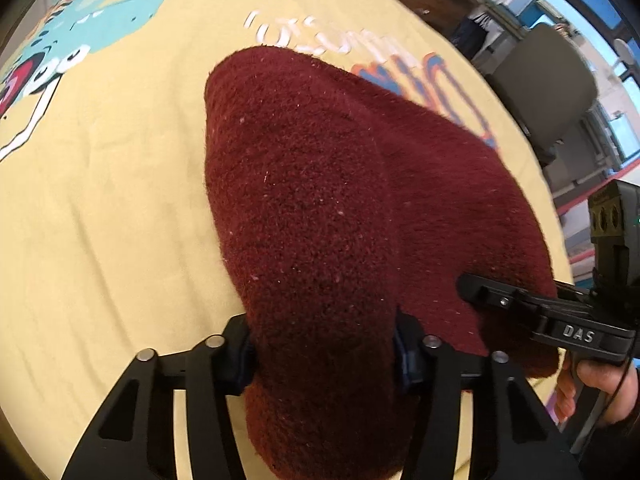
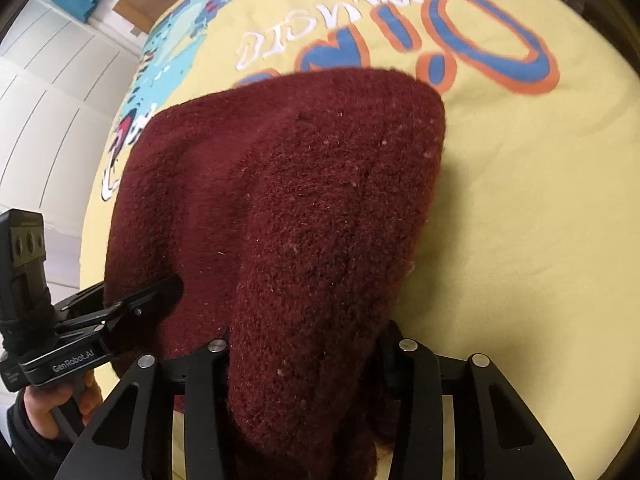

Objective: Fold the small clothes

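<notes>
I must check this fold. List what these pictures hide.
- Left tongs, left wrist view: tips buried in the maroon knit garment.
- Right tongs, right wrist view: tips likewise covered.
- Garment's near end: cut off by both bottom edges.
- Yellow printed sheet: lettering partly covered.

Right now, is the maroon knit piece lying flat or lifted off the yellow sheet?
Lifted at the near edge: the maroon knit is pinched by both the left hand-held gripper and right hand-held gripper, draping down to the yellow sheet.
</notes>
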